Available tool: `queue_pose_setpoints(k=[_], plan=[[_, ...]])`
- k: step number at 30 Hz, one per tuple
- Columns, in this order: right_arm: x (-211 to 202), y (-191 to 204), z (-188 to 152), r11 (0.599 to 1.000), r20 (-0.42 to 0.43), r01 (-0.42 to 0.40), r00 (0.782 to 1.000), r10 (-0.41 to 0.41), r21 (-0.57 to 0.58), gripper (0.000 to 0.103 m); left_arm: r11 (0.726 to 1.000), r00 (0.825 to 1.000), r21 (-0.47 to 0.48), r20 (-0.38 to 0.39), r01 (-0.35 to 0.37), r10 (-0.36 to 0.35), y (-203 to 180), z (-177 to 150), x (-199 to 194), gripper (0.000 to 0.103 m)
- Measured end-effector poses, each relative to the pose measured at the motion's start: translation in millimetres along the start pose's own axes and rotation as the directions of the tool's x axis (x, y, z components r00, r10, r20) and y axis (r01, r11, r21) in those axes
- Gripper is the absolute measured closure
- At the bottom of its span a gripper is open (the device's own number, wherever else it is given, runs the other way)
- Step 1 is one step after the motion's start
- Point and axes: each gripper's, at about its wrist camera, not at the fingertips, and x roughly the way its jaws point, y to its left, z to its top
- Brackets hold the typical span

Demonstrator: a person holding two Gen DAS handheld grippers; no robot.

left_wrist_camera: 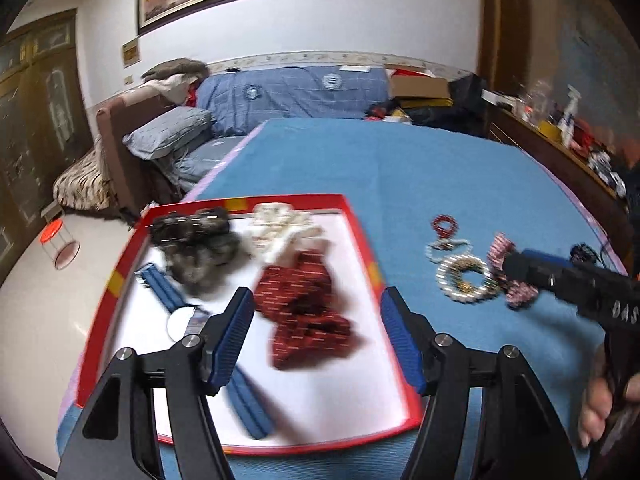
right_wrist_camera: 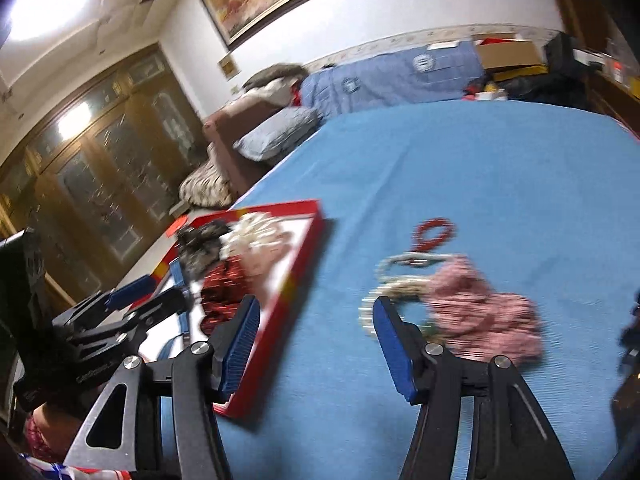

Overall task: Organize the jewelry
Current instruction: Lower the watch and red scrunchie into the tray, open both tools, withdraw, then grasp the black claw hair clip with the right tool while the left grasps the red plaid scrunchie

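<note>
A red-rimmed white tray [left_wrist_camera: 362, 236] lies on the blue cloth and holds a dark red scrunchie [left_wrist_camera: 304, 308], a black one [left_wrist_camera: 192, 236], a cream one [left_wrist_camera: 280, 226] and a blue-strap watch [left_wrist_camera: 176, 304]. My left gripper [left_wrist_camera: 318, 334] is open and empty above the tray. To the right on the cloth lie a pearl bracelet [left_wrist_camera: 464, 278], a red bead bracelet [left_wrist_camera: 444, 225], a white bead bracelet [left_wrist_camera: 446, 245] and a pink scrunchie [right_wrist_camera: 480, 308]. My right gripper [right_wrist_camera: 316, 344] is open and empty, just short of the pearl bracelet [right_wrist_camera: 396, 292]; it also shows in the left wrist view [left_wrist_camera: 520, 268].
The tray [right_wrist_camera: 304, 264] sits near the left edge of the blue-covered table [left_wrist_camera: 400, 168]. A sofa with pillows [left_wrist_camera: 168, 132] stands behind, a cluttered side shelf [left_wrist_camera: 568, 136] at the right. An orange-lidded jar [left_wrist_camera: 60, 244] lies on the floor at the left.
</note>
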Motion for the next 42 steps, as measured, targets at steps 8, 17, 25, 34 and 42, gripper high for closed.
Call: queue_pose_setpoints(k=[8, 17, 25, 34, 42], plan=[[-44.6, -62.9, 3.1, 0.981, 0.093, 0.022, 0.995, -0.04, 0.192, 0.039, 0.989, 0.996, 0.117, -0.043, 0.086, -0.081, -85.0, -16.1, 12.3, 0.036], [-61.9, -91.9, 4.8, 0.951, 0.113, 0.01, 0.992, -0.048, 0.309, 0.04, 0.961, 0.986, 0.237, -0.115, 0.141, -0.117, -146.4, -38.8, 33.2, 0.035], [-58.1, -95.6, 4.9, 0.949, 0.093, 0.004, 0.995, -0.036, 0.316, 0.04, 0.963, 0.977, 0.216, -0.168, 0.163, -0.128, -148.9, -43.3, 46.0, 0.035], [-47.4, -99.2, 4.1, 0.946, 0.062, 0.028, 0.997, -0.051, 0.323, 0.04, 0.971, 0.977, 0.185, -0.178, 0.153, -0.12, -140.7, -43.7, 48.4, 0.035], [-35.5, -98.0, 2.5, 0.954, 0.017, 0.071, 0.997, -0.079, 0.293, 0.04, 0.971, 0.979, 0.185, -0.166, 0.151, -0.121, -137.8, -44.2, 45.4, 0.035]])
